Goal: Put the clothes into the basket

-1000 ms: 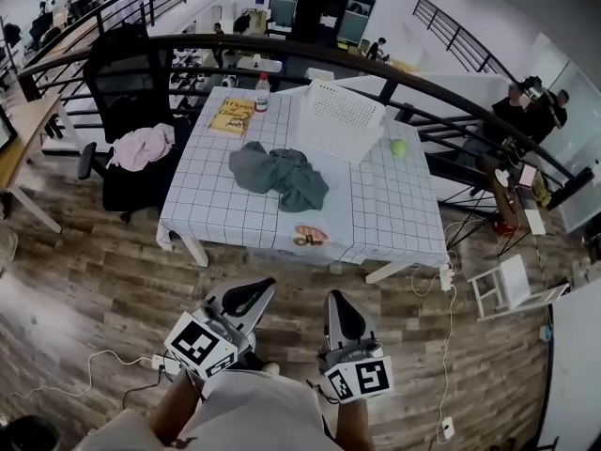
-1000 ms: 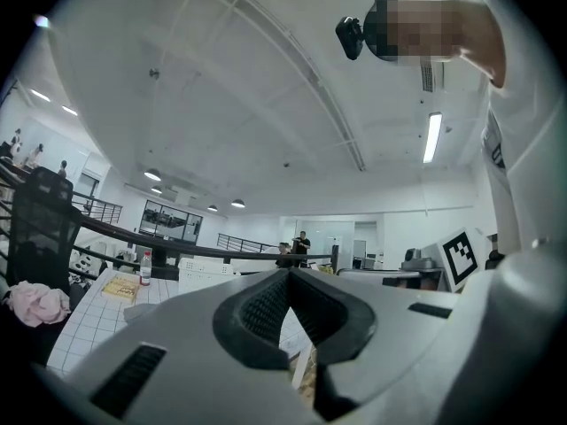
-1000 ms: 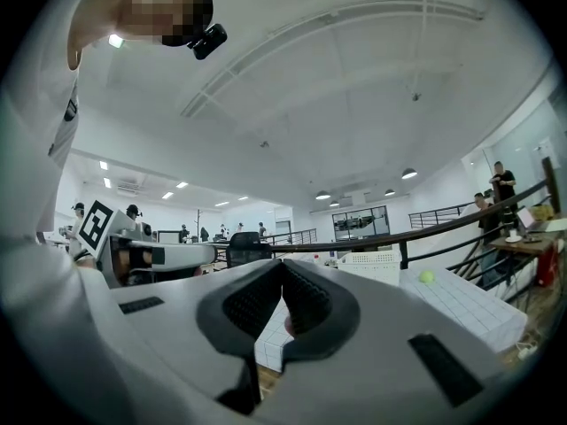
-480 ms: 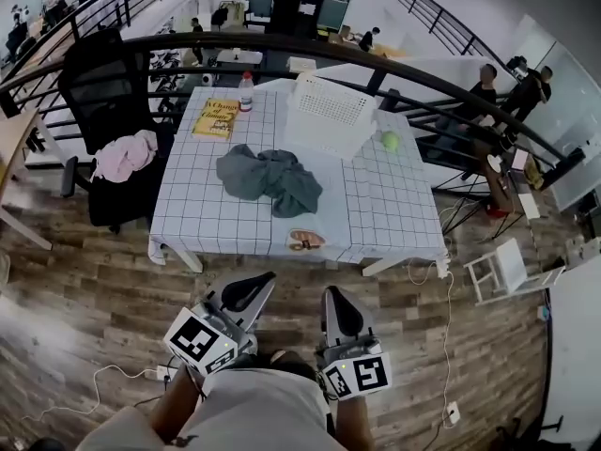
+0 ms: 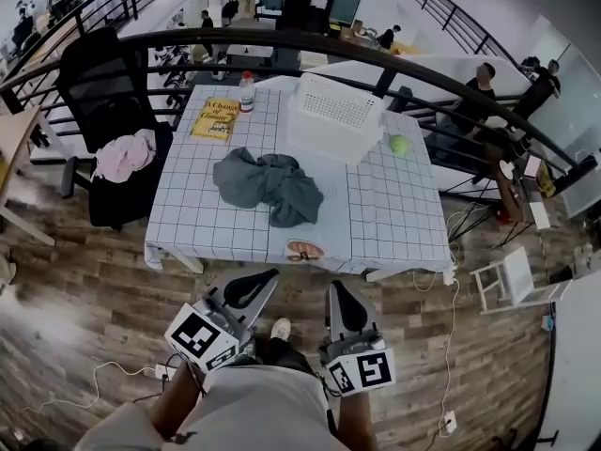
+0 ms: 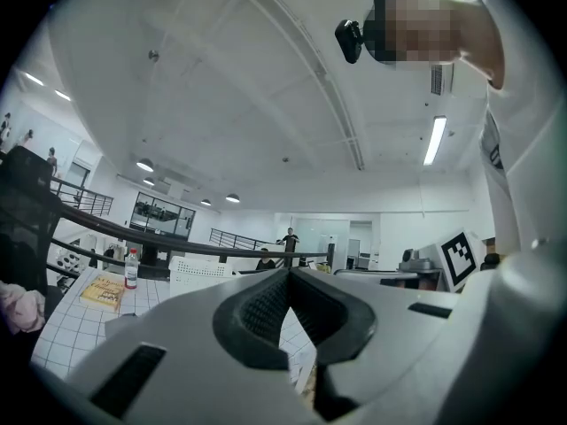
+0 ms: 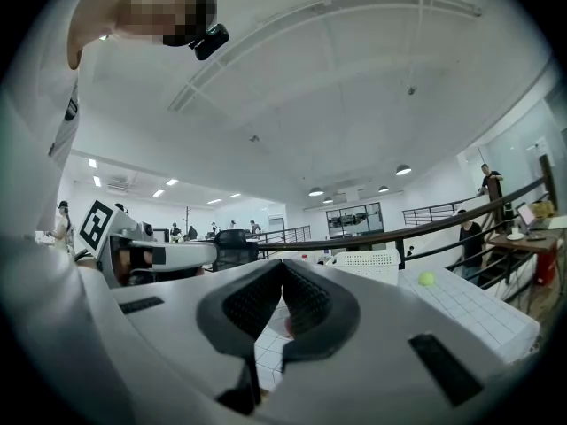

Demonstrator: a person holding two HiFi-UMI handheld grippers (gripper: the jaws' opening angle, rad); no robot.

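A heap of grey clothes (image 5: 268,184) lies in the middle of the table with the checked cloth (image 5: 394,224). Behind it, at the far edge, stands the white perforated basket (image 5: 336,116), which also shows in the left gripper view (image 6: 205,269) and the right gripper view (image 7: 368,262). My left gripper (image 5: 266,278) and right gripper (image 5: 332,289) hover side by side over the wooden floor, short of the table's near edge. Both point level toward the table. The left gripper (image 6: 288,271) and the right gripper (image 7: 283,264) have their jaws together, with nothing between them.
On the table are a yellow book (image 5: 215,118), a bottle (image 5: 246,90), a green ball (image 5: 399,144) and a small round item (image 5: 303,249) at the near edge. A black chair (image 5: 111,83) with pink cloth (image 5: 124,153) stands left. A dark railing (image 5: 451,87) runs behind. Cables (image 5: 84,383) cross the floor.
The person has stepped toward the table, so both grippers are a little closer to its near edge. A shoe now shows between the grippers. Both stay shut.
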